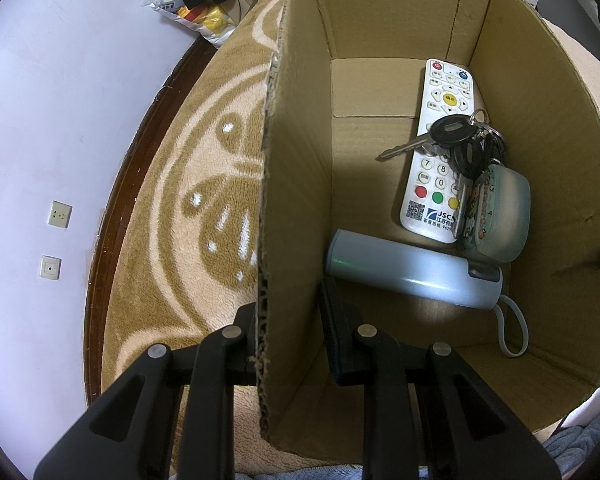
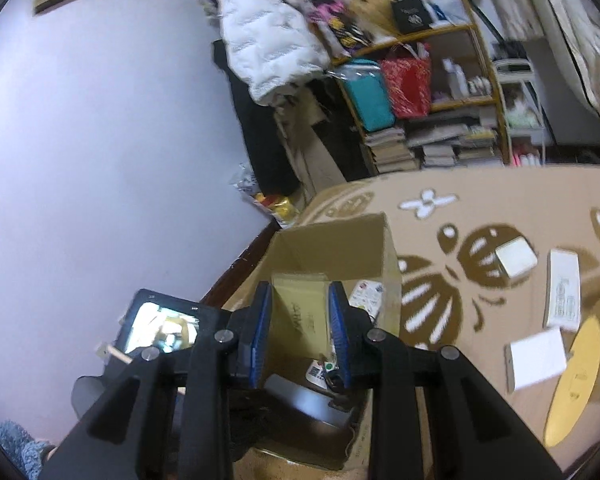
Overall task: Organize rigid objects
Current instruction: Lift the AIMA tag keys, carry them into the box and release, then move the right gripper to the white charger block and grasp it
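Note:
My left gripper (image 1: 288, 300) is shut on the left wall of an open cardboard box (image 1: 380, 8), one finger outside and one inside. On the box floor lie a white remote (image 1: 440, 140), a bunch of keys (image 1: 460, 136) on top of it, a pale green pouch (image 1: 500, 216) and a light blue cylinder (image 1: 404, 276) with a strap. My right gripper (image 2: 300, 296) hovers over the same box (image 2: 340, 240), shut on a flat yellow-tan packet (image 2: 300, 312) held upright between its blue pads (image 2: 260, 332).
The box stands on a tan patterned blanket (image 2: 440, 304) beside a white wall. On the blanket to the right lie three white boxes (image 2: 516, 258) (image 2: 562, 294) (image 2: 536, 356) and a yellow disc (image 2: 576, 376). A crowded shelf (image 2: 440, 92) stands behind.

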Action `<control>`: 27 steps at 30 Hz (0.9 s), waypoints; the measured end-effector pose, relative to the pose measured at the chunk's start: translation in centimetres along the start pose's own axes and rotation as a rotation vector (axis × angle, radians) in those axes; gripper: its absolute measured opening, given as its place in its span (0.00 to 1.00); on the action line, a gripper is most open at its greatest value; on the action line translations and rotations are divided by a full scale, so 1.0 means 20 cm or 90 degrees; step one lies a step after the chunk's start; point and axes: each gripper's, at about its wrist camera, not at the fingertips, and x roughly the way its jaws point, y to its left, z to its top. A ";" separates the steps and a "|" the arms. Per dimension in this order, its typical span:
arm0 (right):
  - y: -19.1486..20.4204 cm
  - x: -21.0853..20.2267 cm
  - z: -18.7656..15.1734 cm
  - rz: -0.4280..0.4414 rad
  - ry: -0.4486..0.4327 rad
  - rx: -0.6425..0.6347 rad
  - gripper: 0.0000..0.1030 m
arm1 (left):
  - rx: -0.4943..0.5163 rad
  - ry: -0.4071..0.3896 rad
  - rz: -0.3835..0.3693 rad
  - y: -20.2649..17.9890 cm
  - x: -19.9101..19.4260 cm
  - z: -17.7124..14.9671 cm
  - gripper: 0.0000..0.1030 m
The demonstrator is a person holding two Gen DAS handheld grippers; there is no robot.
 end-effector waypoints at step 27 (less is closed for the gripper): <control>-0.54 -0.05 0.10 -0.315 0.012 0.030 1.00 | 0.001 -0.001 0.005 0.00 0.01 0.00 0.22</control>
